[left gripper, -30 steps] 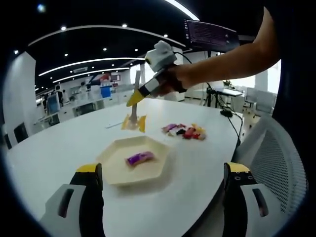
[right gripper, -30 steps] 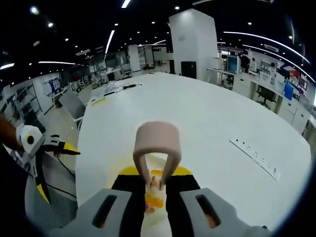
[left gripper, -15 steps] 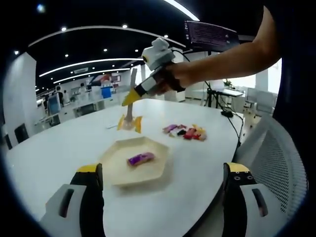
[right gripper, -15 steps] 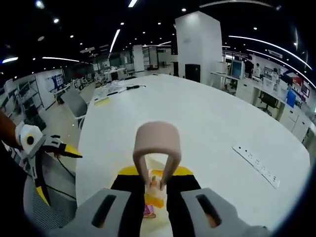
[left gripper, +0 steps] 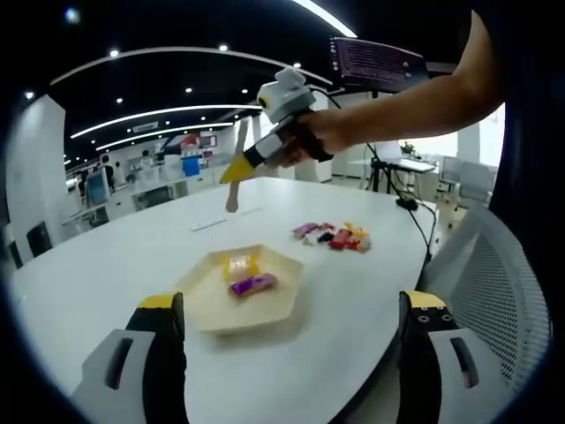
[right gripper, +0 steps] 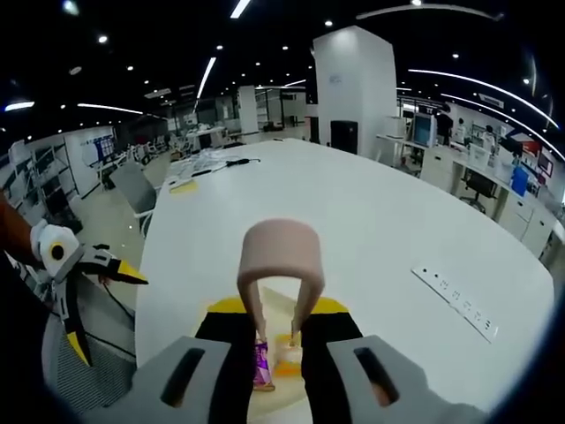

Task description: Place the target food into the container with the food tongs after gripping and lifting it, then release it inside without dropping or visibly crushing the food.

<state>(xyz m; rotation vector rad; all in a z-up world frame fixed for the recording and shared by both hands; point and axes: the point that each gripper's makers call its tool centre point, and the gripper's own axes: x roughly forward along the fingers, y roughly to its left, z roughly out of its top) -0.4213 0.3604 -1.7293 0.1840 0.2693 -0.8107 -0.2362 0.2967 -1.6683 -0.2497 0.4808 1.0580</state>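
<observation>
A cream hexagonal tray [left gripper: 199, 309] lies on the white table just beyond my left gripper [left gripper: 293, 305], whose jaws stand wide open with nothing between them. In the tray lie a purple wrapped sweet [left gripper: 252, 283] and a yellow one [left gripper: 238, 263]. My right gripper [left gripper: 265, 150], held in a person's hand, hovers above and behind the tray, shut on beige food tongs [left gripper: 237, 168]. In the right gripper view the tongs [right gripper: 281, 256] point down, tips parted and holding nothing, over the purple sweet [right gripper: 262, 362] and the yellow sweet [right gripper: 287, 353]. The right gripper [right gripper: 280, 309] clamps the tongs' arms.
A pile of several wrapped sweets [left gripper: 334, 236] lies on the table right of the tray. A white power strip [right gripper: 459, 296] lies farther out. A mesh chair [left gripper: 494, 283] stands at the table's edge. The left gripper [right gripper: 66, 274] shows at the left.
The yellow sweet has left the tongs and now lies in the tray beside the purple one. The tongs' tips have parted and the right gripper has risen a little.
</observation>
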